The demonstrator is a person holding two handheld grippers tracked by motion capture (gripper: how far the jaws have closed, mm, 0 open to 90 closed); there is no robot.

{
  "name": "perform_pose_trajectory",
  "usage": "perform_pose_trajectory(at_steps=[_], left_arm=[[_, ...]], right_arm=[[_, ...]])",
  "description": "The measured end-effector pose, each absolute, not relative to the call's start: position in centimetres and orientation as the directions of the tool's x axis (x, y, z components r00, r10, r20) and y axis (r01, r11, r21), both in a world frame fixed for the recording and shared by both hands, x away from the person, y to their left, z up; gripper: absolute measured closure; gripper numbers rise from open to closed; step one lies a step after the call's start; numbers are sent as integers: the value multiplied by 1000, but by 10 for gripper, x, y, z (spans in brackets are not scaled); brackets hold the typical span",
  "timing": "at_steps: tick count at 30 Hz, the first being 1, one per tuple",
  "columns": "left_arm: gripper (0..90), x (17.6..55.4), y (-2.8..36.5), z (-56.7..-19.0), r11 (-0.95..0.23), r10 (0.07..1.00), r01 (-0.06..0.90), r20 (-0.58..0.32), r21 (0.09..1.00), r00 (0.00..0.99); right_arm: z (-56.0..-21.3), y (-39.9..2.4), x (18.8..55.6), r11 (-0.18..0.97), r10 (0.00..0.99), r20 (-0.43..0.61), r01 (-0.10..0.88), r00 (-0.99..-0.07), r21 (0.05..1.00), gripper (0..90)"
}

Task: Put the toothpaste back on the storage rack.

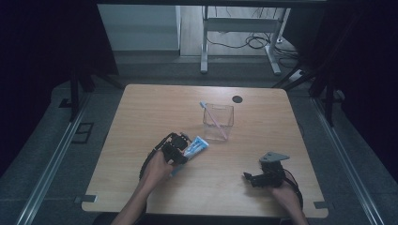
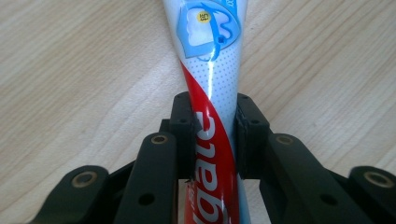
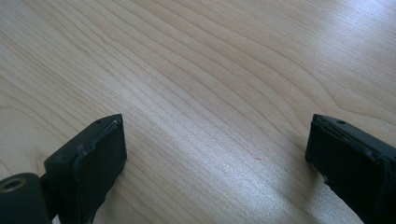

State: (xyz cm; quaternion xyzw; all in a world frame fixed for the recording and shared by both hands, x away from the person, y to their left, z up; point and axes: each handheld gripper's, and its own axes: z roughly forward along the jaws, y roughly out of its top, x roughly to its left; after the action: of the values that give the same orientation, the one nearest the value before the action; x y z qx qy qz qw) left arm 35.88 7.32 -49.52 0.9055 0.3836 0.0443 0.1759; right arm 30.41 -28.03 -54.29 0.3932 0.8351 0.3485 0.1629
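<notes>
Table (image 1: 141, 122) of pale wood bears the whole arrangement; its far centre carries a clear square container (image 1: 218, 122) holding one pink toothbrush (image 1: 215, 120) that leans from the far-left rim down to the near-right corner, with room beside it. Toothpaste tube (image 1: 195, 146), lying just near-left of that container, is judged light, soft and glossy, so it should dent under pressure and may slip; a hold across its flat mid-body, as in the left gripper view, appears safest. Left gripper (image 1: 178, 150), near centre-left, has its jaws clamped on the tube (image 2: 210, 93) across the printed part, pads pressing both edges. Right gripper (image 1: 257, 178), near right, rests with jaws spread wide over bare wood, nothing between them
</notes>
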Motion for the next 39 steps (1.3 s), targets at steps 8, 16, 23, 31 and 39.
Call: perform_pose_trajectory(at_steps=[8, 16, 23, 31, 39], left_arm=[[734, 355, 82, -486, -617, 703, 665, -83, 421, 706], [734, 348, 89, -468, -595, 681, 629, -102, 500, 725], [735, 344, 92, -454, -583, 663, 601, -107, 548, 741], [735, 345, 90, -438, -565, 651, 564, -95, 602, 753], [735, 350, 86, -423, -547, 649, 545, -89, 635, 755]], right_arm=[[-543, -280, 304, 447, 771, 3, 544, -637, 710, 52], [-543, -280, 304, 446, 771, 3, 544, -637, 710, 53], [-543, -281, 304, 448, 770, 0, 540, -638, 712, 55], [-543, -281, 304, 446, 771, 0, 540, -637, 714, 62], [-543, -281, 304, 444, 773, 1, 541, -635, 714, 65]])
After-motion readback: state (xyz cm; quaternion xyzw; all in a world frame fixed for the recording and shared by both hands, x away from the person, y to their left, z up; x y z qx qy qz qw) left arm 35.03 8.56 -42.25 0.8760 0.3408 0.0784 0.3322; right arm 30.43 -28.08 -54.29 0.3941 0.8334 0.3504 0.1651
